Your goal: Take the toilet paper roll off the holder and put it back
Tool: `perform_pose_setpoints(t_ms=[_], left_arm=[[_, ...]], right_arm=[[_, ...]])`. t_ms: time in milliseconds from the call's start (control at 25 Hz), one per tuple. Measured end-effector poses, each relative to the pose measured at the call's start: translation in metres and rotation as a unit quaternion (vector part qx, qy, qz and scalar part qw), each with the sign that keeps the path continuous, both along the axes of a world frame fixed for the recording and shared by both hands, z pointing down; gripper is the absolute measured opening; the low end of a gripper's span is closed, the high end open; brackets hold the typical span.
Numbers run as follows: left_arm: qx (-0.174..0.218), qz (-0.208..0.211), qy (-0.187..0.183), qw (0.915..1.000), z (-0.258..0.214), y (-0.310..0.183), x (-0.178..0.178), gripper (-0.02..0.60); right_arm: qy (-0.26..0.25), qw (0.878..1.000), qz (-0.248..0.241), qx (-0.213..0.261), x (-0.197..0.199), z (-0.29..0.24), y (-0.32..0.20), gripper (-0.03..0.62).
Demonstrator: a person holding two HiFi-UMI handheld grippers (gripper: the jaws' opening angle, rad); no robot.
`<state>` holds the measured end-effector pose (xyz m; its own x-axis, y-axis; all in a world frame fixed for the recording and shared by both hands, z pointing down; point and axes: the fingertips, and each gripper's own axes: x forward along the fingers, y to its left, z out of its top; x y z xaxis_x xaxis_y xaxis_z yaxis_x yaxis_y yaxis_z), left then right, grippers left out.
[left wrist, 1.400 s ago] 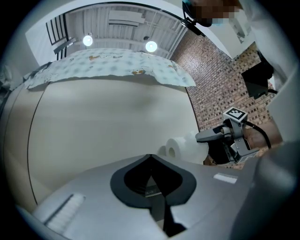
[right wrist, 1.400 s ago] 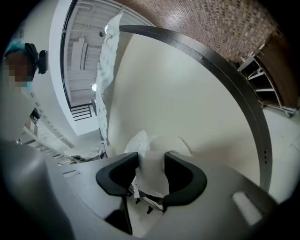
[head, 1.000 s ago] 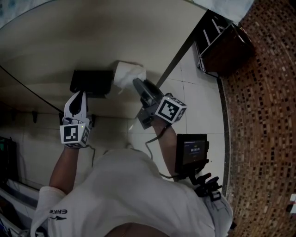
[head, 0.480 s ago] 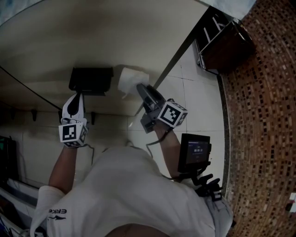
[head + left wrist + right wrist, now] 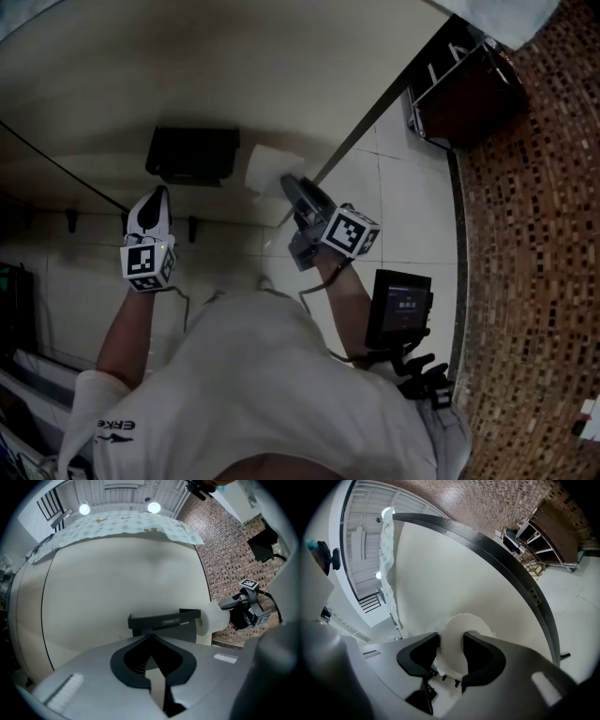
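Your right gripper (image 5: 292, 187) covers the near end of the toilet paper roll (image 5: 267, 167) in the head view, so you cannot tell whether the roll touches the holder (image 5: 192, 155). In the right gripper view, the jaws hide the roll's lower half. The holder's label (image 5: 169, 620) is too small to read. So is the screen (image 5: 400, 307) by your right arm. A pale shape (image 5: 497, 14) hides the far end of the dark rack (image 5: 464, 94).

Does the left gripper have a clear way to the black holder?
Probably yes: the left gripper faces the holder, nothing between them; the right gripper holds the roll beside it.
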<state>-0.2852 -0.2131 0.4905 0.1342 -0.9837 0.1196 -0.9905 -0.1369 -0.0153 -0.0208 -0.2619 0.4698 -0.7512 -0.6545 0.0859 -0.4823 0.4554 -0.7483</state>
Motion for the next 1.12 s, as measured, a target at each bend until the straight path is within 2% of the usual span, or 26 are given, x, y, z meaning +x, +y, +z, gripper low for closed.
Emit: perform_pose_setpoints(t_ms=[400, 600, 880, 1120], left_arm=[[-0.053, 0.006, -0.026, 0.9982, 0.032, 0.001, -0.006, 0.005], [-0.08, 0.039, -0.046, 0.995, 0.046, -0.001, -0.001, 0.008], [-0.103, 0.109, -0.094, 0.9842, 0.053, -0.013, 0.017, 0.158], [-0.123, 0.156, -0.116, 0.9731, 0.068, -0.02, 0.03, 0.193]], right_arm=[[0.005, 0.999, -0.015, -0.039, -0.006, 0.035, 0.009, 0.178], [-0.002, 0.999, -0.018, -0.05, -0.01, 0.038, 0.011, 0.176], [-0.009, 0.998, -0.027, -0.056, -0.016, 0.037, 0.012, 0.175], [-0.01, 0.998, -0.032, -0.052, -0.018, 0.038, 0.013, 0.175]])
